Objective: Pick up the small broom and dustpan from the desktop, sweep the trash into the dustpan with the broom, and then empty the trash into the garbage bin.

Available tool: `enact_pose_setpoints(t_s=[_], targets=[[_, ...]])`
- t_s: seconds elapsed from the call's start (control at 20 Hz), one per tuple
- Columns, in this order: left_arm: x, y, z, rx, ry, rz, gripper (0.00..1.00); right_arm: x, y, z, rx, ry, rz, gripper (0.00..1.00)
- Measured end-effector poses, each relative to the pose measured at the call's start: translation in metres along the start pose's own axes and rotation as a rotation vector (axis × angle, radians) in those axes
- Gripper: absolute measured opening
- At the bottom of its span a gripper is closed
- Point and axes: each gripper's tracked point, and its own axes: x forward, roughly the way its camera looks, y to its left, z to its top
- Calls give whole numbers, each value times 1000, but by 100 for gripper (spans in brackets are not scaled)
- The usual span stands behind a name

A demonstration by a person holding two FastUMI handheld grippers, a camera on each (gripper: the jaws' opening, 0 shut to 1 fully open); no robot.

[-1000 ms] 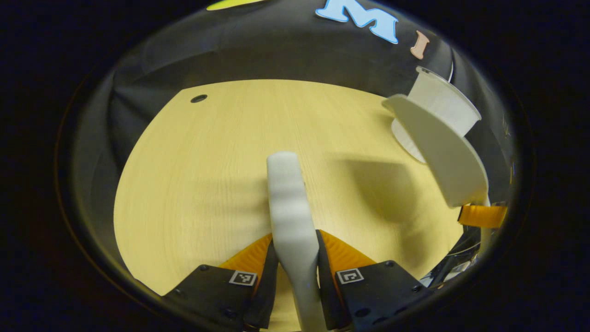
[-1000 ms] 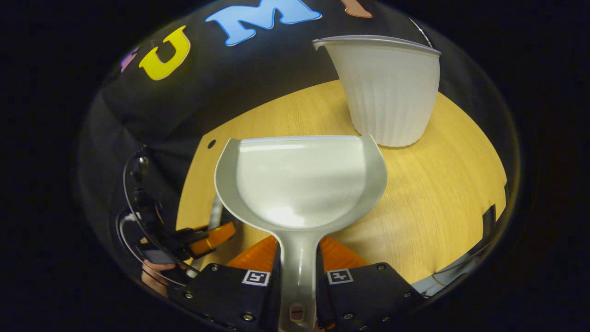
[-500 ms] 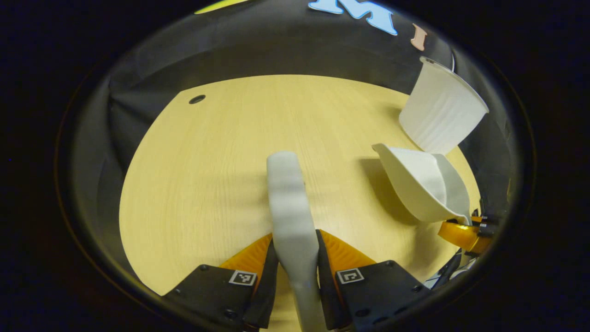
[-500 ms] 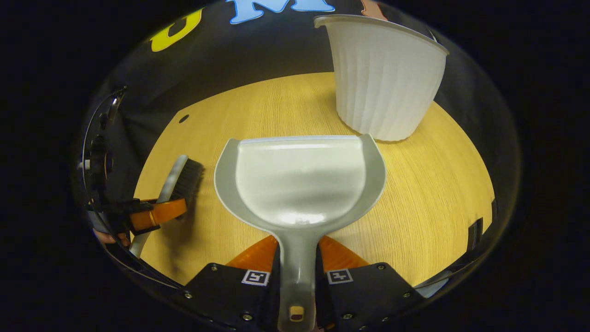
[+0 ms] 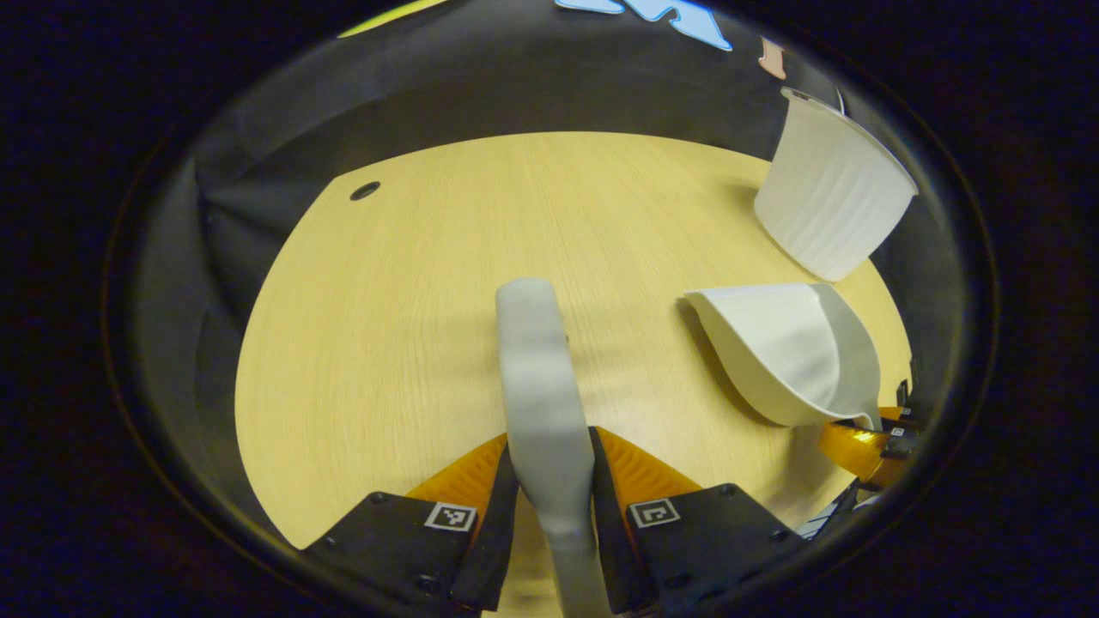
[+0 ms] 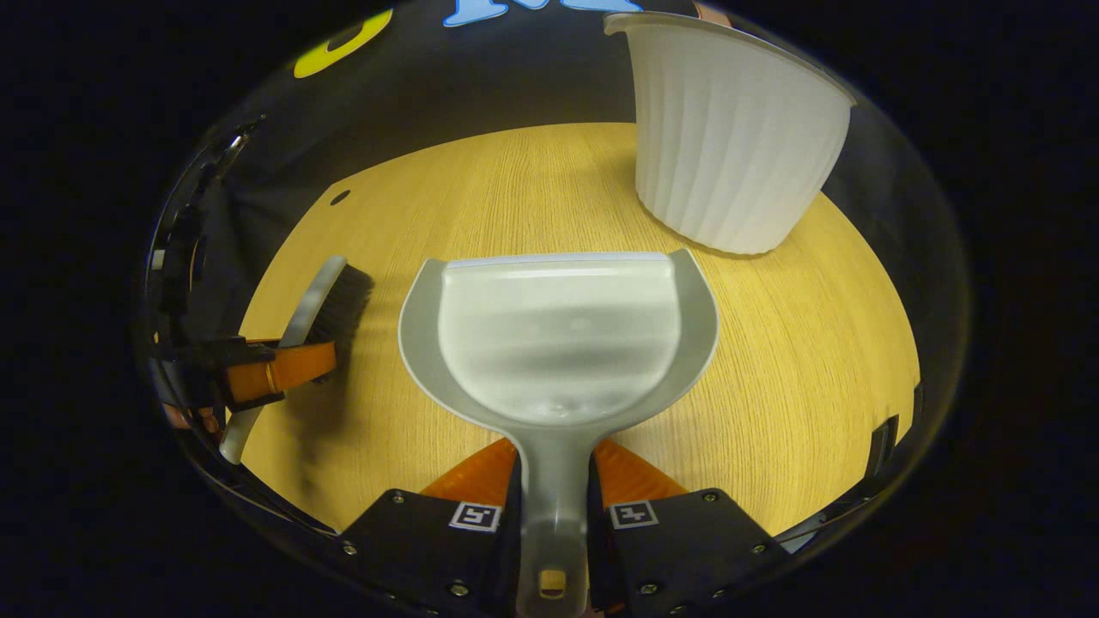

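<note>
Wood-grain desktop [image 6: 807, 360] lies under both tools, and the bin [image 6: 730, 137] is the landmark to read them against. The right gripper [image 6: 554, 506] is pinched on the dustpan's handle, both fingers pressing its sides, and the dustpan [image 6: 558, 335] runs straight out along the gripper's line, its open lip pointing toward the far edge with the bin standing upright just beyond that lip and off to its right, apart from it. The left gripper [image 5: 549, 506] is clamped the same way on the broom's handle; the broom [image 5: 532, 360] reaches straight forward from the fingers, and in the right gripper view its dark bristles [image 6: 343, 300] face down over the wood, on the dustpan's far side from the bin. So the right gripper with the pan is the nearer of the two to the bin, and the broom's long axis lies roughly alongside the pan's. The pan looks empty and I see no trash on the bare wood around the bin, so the emptying appears done; whether either tool touches the wood I cannot tell.
</note>
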Motion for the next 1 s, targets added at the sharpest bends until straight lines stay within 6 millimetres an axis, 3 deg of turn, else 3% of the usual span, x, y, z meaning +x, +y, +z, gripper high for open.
enact_pose_setpoints(t_s=[0.05, 0.15, 0.35, 0.6, 0.8, 0.95, 1.0], targets=[[1, -3, 2, 0, 4, 1, 48, -1, 0, 0, -3, 5, -3, 32], [3, -7, 8, 7, 9, 6, 55, -2, 0, 0, -12, 5, -7, 33], [1, -14, 33, 35, -7, 29, 57, 1, -1, -4, -25, 10, -10, 34], [-6, -30, 56, 28, 5, 27, 54, 0, 0, -3, -25, 12, 6, 36], [-19, -47, 81, 11, 0, 20, 75, -4, -3, -3, -20, 16, 9, 38], [-33, -58, 104, -4, -19, 26, 93, -9, -5, -6, -25, 26, 10, 51], [-38, -62, 113, -7, -30, 28, 99, -12, -5, -7, -28, 31, 15, 51]])
